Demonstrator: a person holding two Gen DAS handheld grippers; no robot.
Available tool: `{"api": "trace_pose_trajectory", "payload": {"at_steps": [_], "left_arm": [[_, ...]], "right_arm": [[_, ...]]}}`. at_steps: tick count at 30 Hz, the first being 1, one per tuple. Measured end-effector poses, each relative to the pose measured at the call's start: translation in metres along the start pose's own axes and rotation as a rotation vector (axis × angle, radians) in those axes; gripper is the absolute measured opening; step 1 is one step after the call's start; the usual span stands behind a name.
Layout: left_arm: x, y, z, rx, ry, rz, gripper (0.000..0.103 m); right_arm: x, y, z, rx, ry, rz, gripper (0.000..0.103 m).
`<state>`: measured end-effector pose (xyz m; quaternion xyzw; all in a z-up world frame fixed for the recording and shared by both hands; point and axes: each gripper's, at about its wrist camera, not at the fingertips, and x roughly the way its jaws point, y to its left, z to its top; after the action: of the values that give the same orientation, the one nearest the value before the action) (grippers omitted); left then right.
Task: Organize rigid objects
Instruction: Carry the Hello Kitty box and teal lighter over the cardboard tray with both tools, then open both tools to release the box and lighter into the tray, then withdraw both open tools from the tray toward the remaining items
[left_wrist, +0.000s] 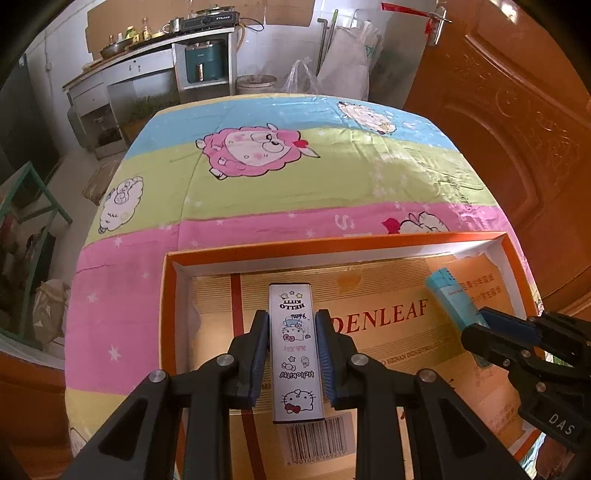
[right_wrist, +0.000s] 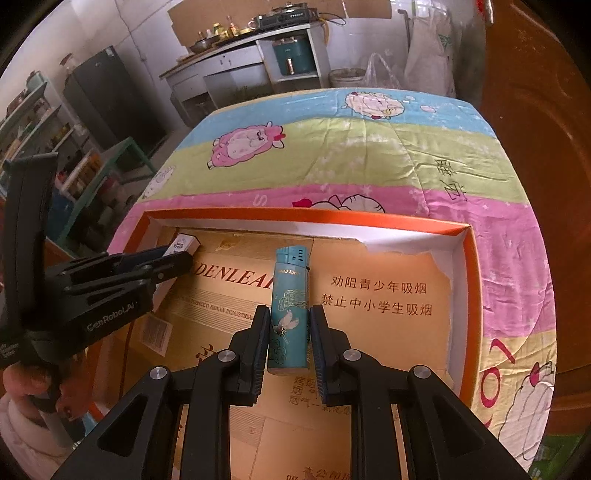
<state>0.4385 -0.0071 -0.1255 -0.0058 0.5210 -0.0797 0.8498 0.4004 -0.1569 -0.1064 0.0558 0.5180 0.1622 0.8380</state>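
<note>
A white Hello Kitty lighter (left_wrist: 293, 354) is clamped lengthwise between the pads of my left gripper (left_wrist: 291, 325), low over the left half of a shallow orange-rimmed box (left_wrist: 332, 243) lined with printed cardboard. My right gripper (right_wrist: 289, 314) is shut on a teal lighter (right_wrist: 291, 280) over the box's middle. In the left wrist view, the right gripper (left_wrist: 484, 321) comes in from the right with the teal lighter (left_wrist: 447, 295) sticking out. The right wrist view shows the left gripper (right_wrist: 173, 258) at the box's left wall, the white lighter's end (right_wrist: 184, 242) past its tips, and a hand (right_wrist: 26, 380) on its handle.
The box (right_wrist: 295, 216) lies on a quilt (left_wrist: 280, 184) printed with cartoon sheep. A brown wooden door (left_wrist: 517, 129) stands close on the right. Behind the quilt are a kitchen counter (left_wrist: 147, 62), sacks and a bucket. A green metal frame (left_wrist: 33, 199) is at the left.
</note>
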Motion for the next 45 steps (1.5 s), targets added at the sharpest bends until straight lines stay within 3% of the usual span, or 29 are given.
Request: {"api": "trace_pose_trajectory", "payload": {"at_steps": [10, 14, 16, 22, 35, 45], "left_arm": [[0.004, -0.007, -0.004, 0.092, -0.016, 0.02, 0.03], [0.005, -0.01, -0.006, 0.118, -0.026, -0.043, 0.058], [0.005, -0.013, -0.007, 0.123, -0.027, -0.025, 0.058], [-0.005, -0.009, -0.012, 0.085, -0.044, -0.06, 0.058], [-0.068, -0.01, -0.035, 0.027, -0.152, -0.107, 0.058], [-0.123, -0.017, -0.069, 0.044, -0.239, -0.065, 0.058]], "right_arm": [[0.011, 0.0, -0.002, -0.011, 0.015, -0.012, 0.023], [0.009, 0.001, -0.004, -0.031, 0.003, -0.035, 0.034], [0.006, 0.002, -0.005, -0.04, -0.006, -0.05, 0.046], [-0.007, 0.0, -0.014, -0.046, -0.035, -0.063, 0.046], [-0.05, 0.011, -0.045, -0.026, -0.108, -0.046, 0.046], [-0.093, 0.036, -0.076, -0.054, -0.177, -0.051, 0.046]]}}
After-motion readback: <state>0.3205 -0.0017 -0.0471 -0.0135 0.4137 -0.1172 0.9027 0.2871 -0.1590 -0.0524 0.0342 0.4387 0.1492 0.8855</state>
